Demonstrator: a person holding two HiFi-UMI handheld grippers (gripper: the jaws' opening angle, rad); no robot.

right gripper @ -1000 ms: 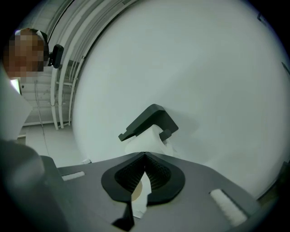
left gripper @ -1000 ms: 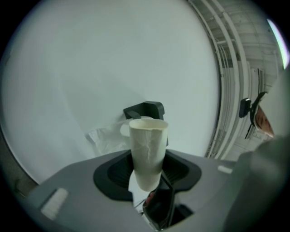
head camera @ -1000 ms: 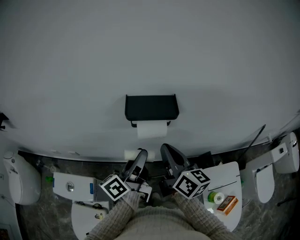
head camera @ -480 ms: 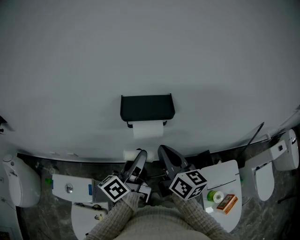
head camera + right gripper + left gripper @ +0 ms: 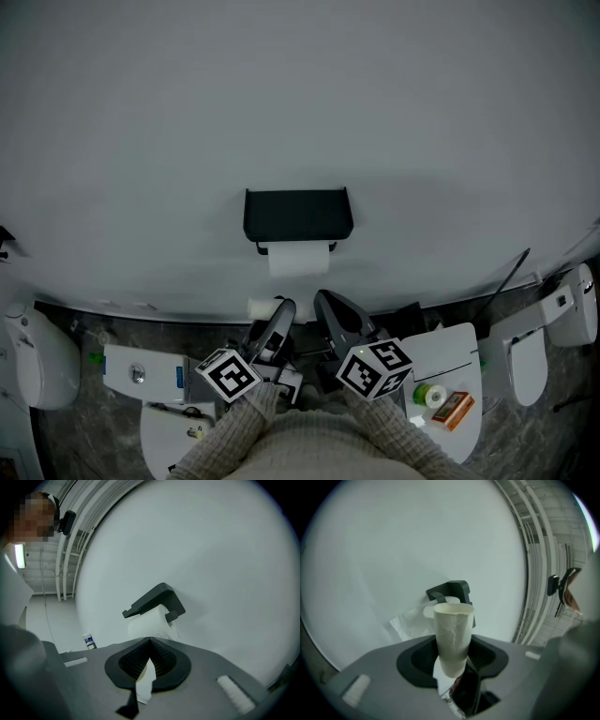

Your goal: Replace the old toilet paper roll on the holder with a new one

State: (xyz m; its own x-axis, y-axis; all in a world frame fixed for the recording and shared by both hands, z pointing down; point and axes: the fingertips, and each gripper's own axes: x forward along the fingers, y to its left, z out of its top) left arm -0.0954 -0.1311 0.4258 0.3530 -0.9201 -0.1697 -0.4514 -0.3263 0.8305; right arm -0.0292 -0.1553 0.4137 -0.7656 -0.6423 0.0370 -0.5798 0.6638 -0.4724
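A black holder [image 5: 298, 214] hangs on the white wall with a full white roll [image 5: 298, 259] on it. Below it, near the person's body, my left gripper [image 5: 279, 323] is shut on an empty cardboard tube [image 5: 453, 637], which stands upright between the jaws with torn paper at its lower end. In the left gripper view the holder [image 5: 450, 591] and a loose paper tail [image 5: 410, 620] show behind the tube. My right gripper [image 5: 328, 307] is shut and points level at the holder [image 5: 154, 599] and roll [image 5: 147, 623]. A white strip shows in the slit under its pads [image 5: 161, 660].
White toilets stand at the floor's far left [image 5: 37, 361] and right [image 5: 534, 352]. A white top [image 5: 459, 352] at the right carries a green tape roll [image 5: 433, 394] and an orange box [image 5: 457, 408]. A white unit [image 5: 145, 372] lies at the lower left.
Only the head view has shifted a little. Both grippers have held still, with the tube still in the left one.
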